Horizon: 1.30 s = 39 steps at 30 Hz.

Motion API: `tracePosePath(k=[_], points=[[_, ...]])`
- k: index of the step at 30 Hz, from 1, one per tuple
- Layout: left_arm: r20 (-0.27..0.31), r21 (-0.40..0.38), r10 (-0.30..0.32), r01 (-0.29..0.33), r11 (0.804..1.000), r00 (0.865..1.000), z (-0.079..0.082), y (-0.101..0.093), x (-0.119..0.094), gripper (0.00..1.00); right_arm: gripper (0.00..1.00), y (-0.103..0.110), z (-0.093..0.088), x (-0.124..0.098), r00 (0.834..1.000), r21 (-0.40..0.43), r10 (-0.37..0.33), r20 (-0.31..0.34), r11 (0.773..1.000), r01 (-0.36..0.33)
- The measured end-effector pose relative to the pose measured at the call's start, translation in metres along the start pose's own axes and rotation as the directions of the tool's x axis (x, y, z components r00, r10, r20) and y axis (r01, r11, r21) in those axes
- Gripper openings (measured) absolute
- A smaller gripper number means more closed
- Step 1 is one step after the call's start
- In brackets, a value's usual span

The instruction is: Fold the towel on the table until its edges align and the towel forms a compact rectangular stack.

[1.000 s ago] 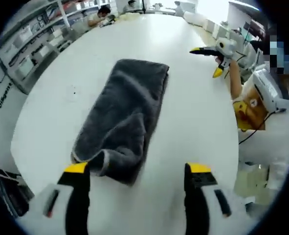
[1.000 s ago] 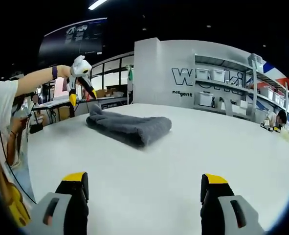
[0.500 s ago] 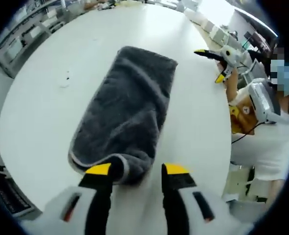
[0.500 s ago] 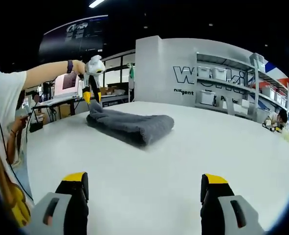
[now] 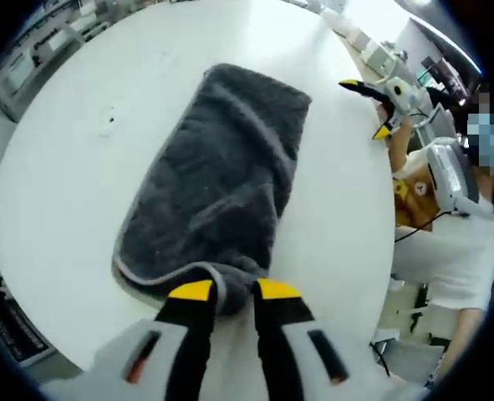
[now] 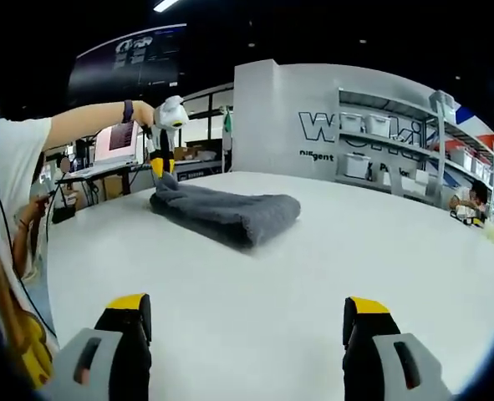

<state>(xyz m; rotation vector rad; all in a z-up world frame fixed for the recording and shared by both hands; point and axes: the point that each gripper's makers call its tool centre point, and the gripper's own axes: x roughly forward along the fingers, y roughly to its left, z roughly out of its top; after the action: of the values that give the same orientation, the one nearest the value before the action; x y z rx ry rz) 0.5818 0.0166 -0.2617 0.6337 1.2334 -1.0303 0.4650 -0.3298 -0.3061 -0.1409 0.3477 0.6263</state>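
A dark grey towel (image 5: 221,175) lies folded in a long strip on the round white table (image 5: 71,175). My left gripper (image 5: 232,291) is shut on the towel's near end, with a fold of cloth pinched between its yellow tips. In the right gripper view the towel (image 6: 230,213) lies ahead on the table, and the left gripper (image 6: 160,163) points down onto its far-left end. My right gripper (image 6: 242,322) stands open low over bare table, well short of the towel. In the left gripper view the right gripper (image 5: 368,109) hovers open past the table's right edge.
A person in white (image 5: 447,225) stands at the table's right edge. Shelves with storage bins (image 6: 380,134) line the lettered wall behind the table. Another person (image 6: 472,202) sits at the far right. Bare tabletop (image 6: 313,267) surrounds the towel.
My left gripper's jaws went from wide open beside the towel's near end to shut on it. The right gripper stayed open and almost still.
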Motion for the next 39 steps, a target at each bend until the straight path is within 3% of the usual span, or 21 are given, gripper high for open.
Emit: tracePosePath(k=[3, 7, 10, 14, 17, 18, 22, 26, 28, 30, 32, 33, 36, 39], points=[[0.018, 0.001, 0.003, -0.003, 1.0, 1.0, 0.0, -0.002, -0.003, 0.2, 1.0, 0.002, 0.0, 0.001, 1.0, -0.001, 0.005, -0.001, 1.0, -0.005], [0.024, -0.006, 0.03, -0.03, 1.0, 0.999, -0.002, 0.003, -0.004, 0.08, 1.0, 0.005, 0.001, 0.001, 1.0, -0.003, 0.01, 0.0, 1.0, -0.01], [0.059, -0.019, 0.015, -0.014, 1.0, 0.998, -0.002, -0.002, -0.005, 0.07, 1.0, 0.006, 0.001, 0.0, 1.0, -0.005, 0.01, 0.0, 1.0, -0.01], [0.13, -0.025, 0.053, -0.05, 0.998, 0.99, -0.002, 0.003, -0.011, 0.07, 1.0, 0.007, 0.002, -0.004, 1.0, -0.011, 0.008, 0.004, 1.0, -0.008], [0.215, -0.043, 0.081, -0.073, 0.996, 0.973, -0.001, 0.006, -0.016, 0.07, 0.99, 0.007, 0.003, -0.005, 1.0, -0.012, 0.009, 0.007, 1.0, -0.009], [0.262, -0.051, 0.086, -0.075, 0.996, 0.961, -0.002, 0.006, -0.017, 0.07, 0.99, 0.008, 0.003, -0.006, 1.0, -0.013, 0.009, 0.008, 1.0, -0.009], [0.32, -0.085, 0.125, -0.103, 0.991, 0.939, -0.016, 0.01, -0.019, 0.06, 0.99, 0.008, 0.002, -0.006, 1.0, -0.015, 0.014, 0.007, 1.0, -0.014], [0.427, -0.134, 0.171, -0.125, 0.983, 0.888, -0.021, 0.014, -0.02, 0.06, 0.99, 0.007, 0.004, -0.004, 1.0, -0.01, 0.013, 0.014, 1.0, -0.013], [0.446, -0.144, 0.18, -0.129, 0.981, 0.877, -0.028, 0.015, -0.018, 0.06, 0.99, 0.006, 0.003, -0.004, 1.0, -0.007, 0.008, 0.014, 1.0, -0.008], [0.477, -0.163, 0.199, -0.136, 0.977, 0.856, -0.032, 0.015, -0.015, 0.06, 0.99, 0.006, 0.002, -0.005, 1.0, -0.006, 0.011, 0.013, 1.0, -0.011], [0.522, -0.196, 0.235, -0.153, 0.969, 0.82, -0.034, 0.02, -0.016, 0.06, 0.99, 0.008, 0.002, -0.005, 1.0, -0.007, 0.017, 0.012, 1.0, -0.017], [0.53, -0.211, 0.24, -0.148, 0.966, 0.813, -0.036, 0.02, -0.017, 0.06, 0.99, 0.008, 0.002, -0.005, 1.0, -0.007, 0.018, 0.012, 1.0, -0.018], [0.537, -0.242, 0.267, -0.157, 0.958, 0.8, -0.048, 0.024, -0.013, 0.05, 0.99, 0.01, 0.002, -0.005, 1.0, -0.011, 0.023, 0.012, 1.0, -0.023], [0.502, -0.272, 0.303, -0.185, 0.944, 0.81, -0.062, 0.024, -0.003, 0.05, 0.99, 0.011, 0.002, -0.005, 1.0, -0.013, 0.027, 0.012, 1.0, -0.027]])
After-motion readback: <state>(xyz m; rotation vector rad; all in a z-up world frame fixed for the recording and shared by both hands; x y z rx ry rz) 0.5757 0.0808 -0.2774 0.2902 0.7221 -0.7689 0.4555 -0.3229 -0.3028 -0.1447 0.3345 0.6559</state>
